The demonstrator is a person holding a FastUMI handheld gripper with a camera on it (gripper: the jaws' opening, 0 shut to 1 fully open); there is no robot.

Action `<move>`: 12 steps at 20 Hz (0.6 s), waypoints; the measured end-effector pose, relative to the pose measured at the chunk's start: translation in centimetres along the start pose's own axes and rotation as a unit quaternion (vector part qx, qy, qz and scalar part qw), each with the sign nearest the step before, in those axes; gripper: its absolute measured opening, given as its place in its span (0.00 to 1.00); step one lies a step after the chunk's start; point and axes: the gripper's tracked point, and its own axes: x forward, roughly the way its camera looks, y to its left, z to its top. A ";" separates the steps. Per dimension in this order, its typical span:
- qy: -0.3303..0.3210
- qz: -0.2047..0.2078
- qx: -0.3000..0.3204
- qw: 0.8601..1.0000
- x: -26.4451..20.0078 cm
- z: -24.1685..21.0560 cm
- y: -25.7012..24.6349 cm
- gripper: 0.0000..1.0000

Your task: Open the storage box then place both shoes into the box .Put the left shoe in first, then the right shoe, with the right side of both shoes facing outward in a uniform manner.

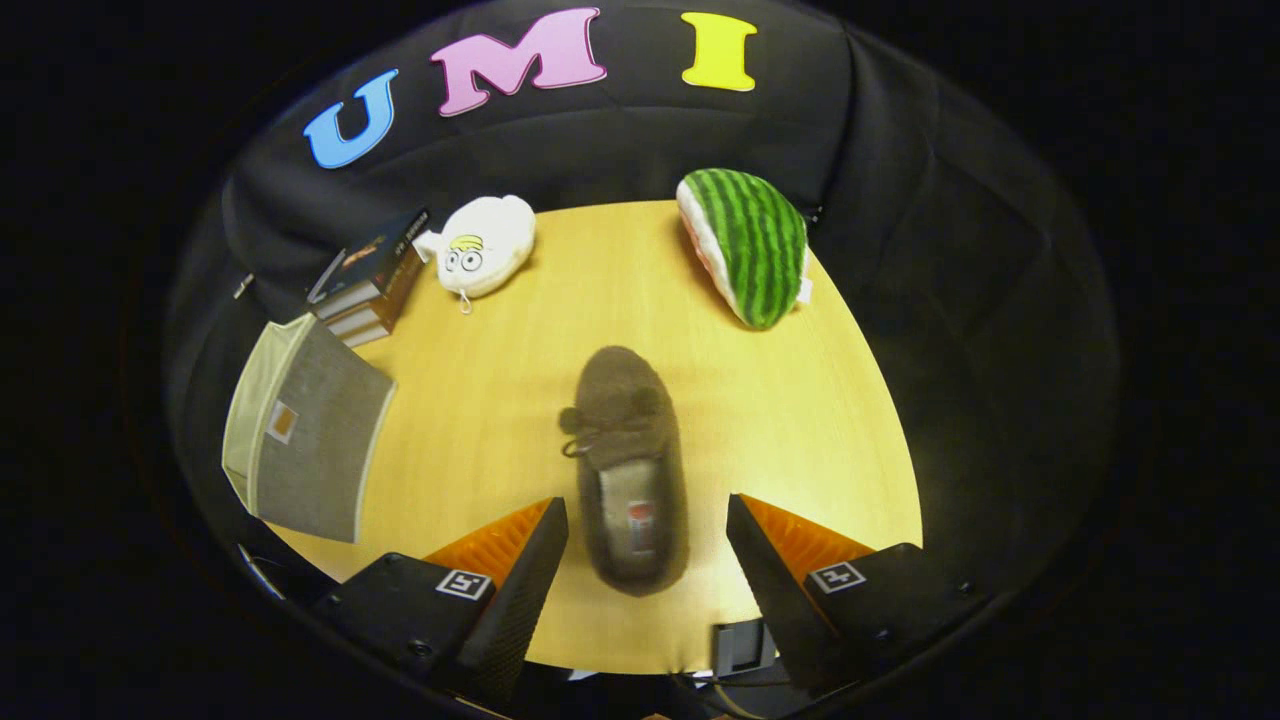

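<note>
Gripper view: claw (pixel 647 520) spread, straddling the heel of 1 brown moccasin shoe (pixel 628 470) lying on the tabletop (pixel 800 420), not pinching. Grey storage box (pixel 305 440) sits well left. Boxing this shoe appears pending.

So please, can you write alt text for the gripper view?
A brown slipper lies on a wooden table, its heel between the open gripper fingers. Beyond are a watermelon plush, a white plush, stacked books and a grey storage box.
</note>
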 end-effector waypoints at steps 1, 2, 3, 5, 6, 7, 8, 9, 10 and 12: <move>0.005 0.001 -0.004 1.000 0.8 -0.1 -0.8 0.99; 0.009 0.004 -0.006 1.000 1.7 0.0 -1.5 0.99; 0.013 0.005 -0.008 1.000 2.7 0.0 -2.1 0.99; 0.032 0.019 -0.009 0.999 4.6 -0.3 -2.6 0.98; 0.041 0.029 -0.006 0.999 5.3 -0.4 -2.5 0.98; 0.048 0.038 -0.004 0.998 5.7 -0.8 -3.0 0.98; 0.053 0.045 -0.001 0.998 6.4 -0.7 -2.9 0.98; 0.056 0.054 0.002 0.997 7.1 -0.7 -2.7 0.98; 0.060 0.061 0.001 0.996 7.6 -0.7 -2.4 0.96; 0.060 0.073 -0.004 0.996 8.4 -0.5 -1.8 0.91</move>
